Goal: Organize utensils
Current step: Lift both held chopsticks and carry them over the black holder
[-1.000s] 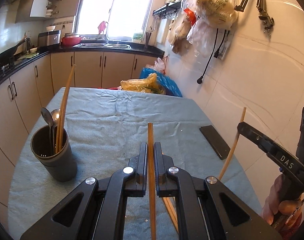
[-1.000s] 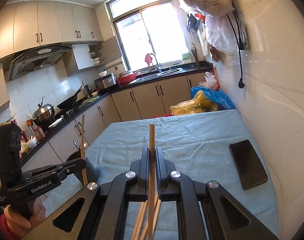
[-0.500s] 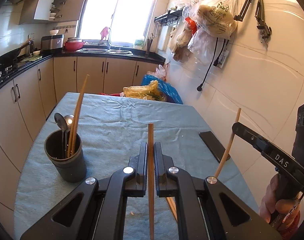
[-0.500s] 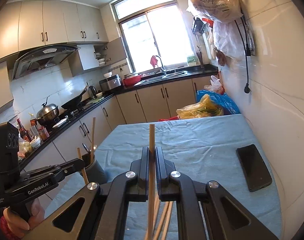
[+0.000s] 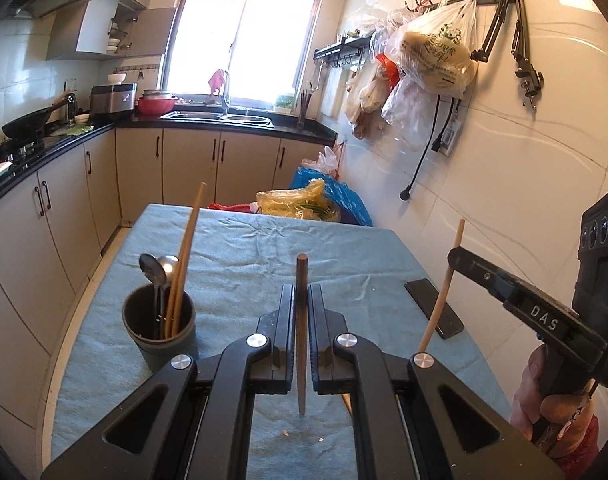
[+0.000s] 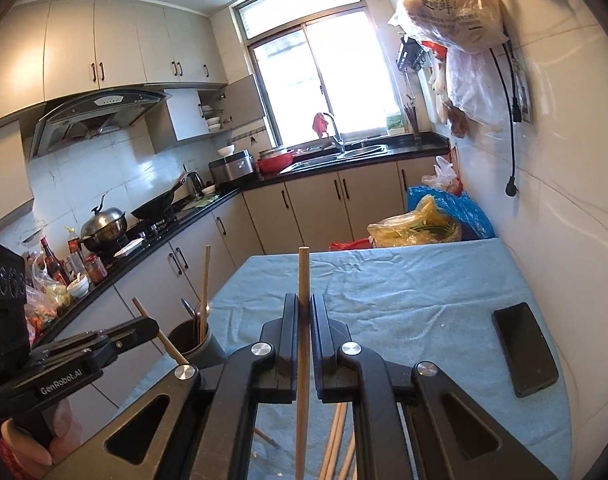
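Observation:
My left gripper (image 5: 301,292) is shut on a dark wooden chopstick (image 5: 301,344), held upright above the table. My right gripper (image 6: 303,300) is shut on a lighter wooden chopstick (image 6: 303,344); it shows in the left wrist view (image 5: 442,286) at the right. A dark utensil cup (image 5: 159,328) stands on the table to the left, holding spoons and two chopsticks; it also shows in the right wrist view (image 6: 192,340). Several loose chopsticks (image 6: 338,440) lie on the cloth below my right gripper.
The table has a blue-grey cloth (image 5: 264,248). A black phone (image 6: 524,348) lies near the right wall. Plastic bags (image 5: 304,204) sit past the table's far end. Cabinets and a counter run along the left. Bags hang on the tiled right wall.
Both grippers have risen and tilted up, each holding its chopstick. The cup now appears nearer the middle of the left wrist view.

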### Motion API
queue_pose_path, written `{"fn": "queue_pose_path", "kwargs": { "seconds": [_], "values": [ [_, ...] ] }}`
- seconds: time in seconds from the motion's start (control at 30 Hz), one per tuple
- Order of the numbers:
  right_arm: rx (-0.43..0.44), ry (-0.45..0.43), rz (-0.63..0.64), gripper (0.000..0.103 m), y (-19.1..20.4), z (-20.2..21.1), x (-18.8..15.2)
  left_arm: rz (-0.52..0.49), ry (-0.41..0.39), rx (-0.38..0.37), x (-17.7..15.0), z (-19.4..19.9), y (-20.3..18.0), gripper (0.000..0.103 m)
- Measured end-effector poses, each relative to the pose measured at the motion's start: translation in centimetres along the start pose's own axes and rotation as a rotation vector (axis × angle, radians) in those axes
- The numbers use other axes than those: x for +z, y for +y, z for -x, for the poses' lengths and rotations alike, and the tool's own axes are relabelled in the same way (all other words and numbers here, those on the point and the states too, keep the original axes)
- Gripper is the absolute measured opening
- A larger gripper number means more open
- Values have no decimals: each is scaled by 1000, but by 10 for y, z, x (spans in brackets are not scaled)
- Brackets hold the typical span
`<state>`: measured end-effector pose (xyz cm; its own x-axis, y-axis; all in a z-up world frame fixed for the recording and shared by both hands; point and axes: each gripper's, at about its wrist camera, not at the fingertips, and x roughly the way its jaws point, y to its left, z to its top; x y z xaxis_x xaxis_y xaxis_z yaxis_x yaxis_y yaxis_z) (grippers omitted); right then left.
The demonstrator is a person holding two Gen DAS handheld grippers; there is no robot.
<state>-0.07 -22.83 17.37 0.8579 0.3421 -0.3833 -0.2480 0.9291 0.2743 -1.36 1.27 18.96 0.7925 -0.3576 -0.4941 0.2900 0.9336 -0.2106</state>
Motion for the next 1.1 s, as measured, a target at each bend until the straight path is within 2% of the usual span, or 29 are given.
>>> {"fn": "queue_pose_path", "kwargs": {
  "seconds": [0.47, 0.87, 1.1],
  "values": [
    [27, -14, 11, 6, 23, -20, 25, -1, -42, 14, 31, 24, 18, 5],
    [117, -84, 5, 6, 84, -57, 76, 15, -171, 85, 90, 69, 59, 5],
    [154, -117, -5, 6, 121, -88, 96, 34, -198, 125, 108, 66, 88, 5]
  ]
}}
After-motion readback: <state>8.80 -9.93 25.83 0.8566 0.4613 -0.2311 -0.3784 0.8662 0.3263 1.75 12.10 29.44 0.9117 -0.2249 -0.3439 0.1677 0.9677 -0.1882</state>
